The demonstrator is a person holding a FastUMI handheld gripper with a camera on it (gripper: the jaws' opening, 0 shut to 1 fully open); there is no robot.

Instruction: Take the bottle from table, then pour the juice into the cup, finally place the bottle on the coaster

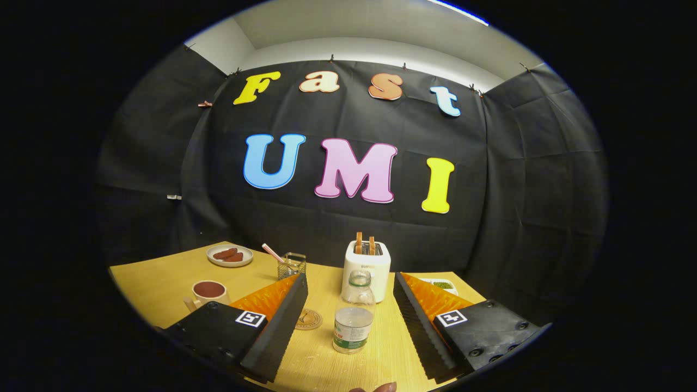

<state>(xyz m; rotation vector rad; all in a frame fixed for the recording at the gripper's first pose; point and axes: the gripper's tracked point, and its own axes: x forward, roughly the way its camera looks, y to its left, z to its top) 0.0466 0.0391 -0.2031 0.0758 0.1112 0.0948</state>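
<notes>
Gripper view shows the gripper (348, 318) spread wide around the upright plastic bottle (354, 318) (untouched); coaster (308, 319) just left, cup (208, 293) farther left. Pickup step: close on the bottle next.

Lower centre: the toaster (367, 261) has faint brand lettering on its front, partly hidden and too small to read. The bottle (354, 321) has a printed band, illegible. The coaster (309, 319) has a round emblem, unreadable. The gripper (349, 277) has fingers spread either side of the bottle, each base carrying a square black-and-white marker (250, 318).
</notes>
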